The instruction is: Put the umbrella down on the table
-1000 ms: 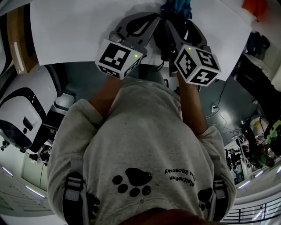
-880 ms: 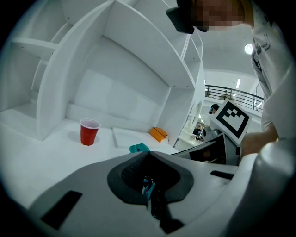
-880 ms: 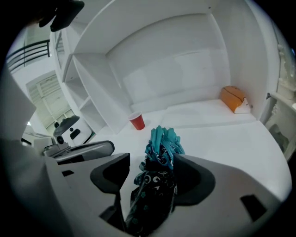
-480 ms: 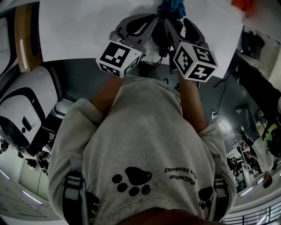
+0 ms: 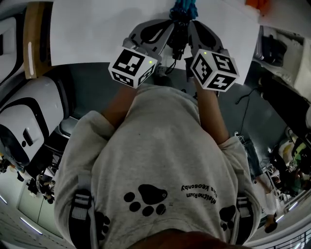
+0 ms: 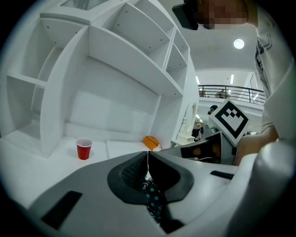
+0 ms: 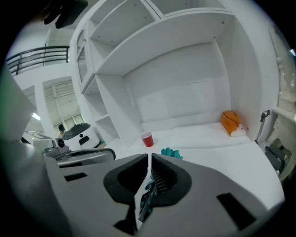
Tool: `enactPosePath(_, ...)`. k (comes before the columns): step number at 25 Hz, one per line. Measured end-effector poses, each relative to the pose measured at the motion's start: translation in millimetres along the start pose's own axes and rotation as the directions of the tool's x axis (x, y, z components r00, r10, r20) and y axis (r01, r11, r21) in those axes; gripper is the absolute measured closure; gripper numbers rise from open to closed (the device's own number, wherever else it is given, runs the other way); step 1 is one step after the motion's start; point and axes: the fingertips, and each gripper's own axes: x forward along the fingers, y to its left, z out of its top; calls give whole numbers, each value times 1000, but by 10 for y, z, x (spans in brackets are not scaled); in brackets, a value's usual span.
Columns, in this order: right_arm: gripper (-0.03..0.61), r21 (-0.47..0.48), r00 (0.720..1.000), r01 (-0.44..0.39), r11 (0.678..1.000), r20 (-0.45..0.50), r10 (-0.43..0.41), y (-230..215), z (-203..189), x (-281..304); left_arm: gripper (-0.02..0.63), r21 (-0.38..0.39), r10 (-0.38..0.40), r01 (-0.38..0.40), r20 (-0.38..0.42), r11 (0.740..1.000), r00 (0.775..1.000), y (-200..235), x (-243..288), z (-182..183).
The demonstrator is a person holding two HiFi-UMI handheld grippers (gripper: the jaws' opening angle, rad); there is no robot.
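Note:
The teal patterned umbrella (image 5: 183, 7) hangs folded over the white table (image 5: 97, 34), just past both grippers at the top of the head view. My left gripper (image 5: 171, 22) is shut on its fabric; in the left gripper view the dark dotted cloth (image 6: 153, 199) is pinched behind the meeting jaws (image 6: 148, 155). My right gripper (image 5: 192, 24) is closing, and in the right gripper view its jaws (image 7: 150, 157) nearly touch, with teal cloth (image 7: 147, 194) squeezed between the pads. A teal end of the umbrella (image 7: 171, 152) shows beyond the jaws.
A red cup (image 6: 83, 148) (image 7: 147, 139) and an orange object (image 6: 151, 142) (image 7: 230, 122) stand on the table in front of a white shelf unit (image 6: 115, 60). White robot-like machines (image 5: 24, 131) and cables lie on the floor beside the person.
In the head view both grippers have shifted a little up the picture, over the table's near edge, with the umbrella still between them.

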Motion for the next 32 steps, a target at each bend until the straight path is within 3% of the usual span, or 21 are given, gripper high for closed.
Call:
enactPosePath(9,546,-26,988,-53,998,143,56,341,113,-894,595,46,-12,9,50,999,999,-691,-511,174)
enactPosePath(15,546,-100,968,-70,992,232,92,561,152,-1377,595,92,-5,-4,97,996,995,-1054,-814,284)
enactPosePath(20,546,-165,955,-73,983,273,117,791,112,-1735,595,125,6,-23,136,992,991,-1335,-1108,381)
enactPosePath(28,546,-192,937,-77,978,321,137,1050,45,-2174,595,154,13,-41,178,987,984,-1669,-1490,453)
enactPosePath(32,546,-193,928,-69,979,347,134,1098,24,-2323,595,125,9,-34,199,992,980,-1753,-1619,465)
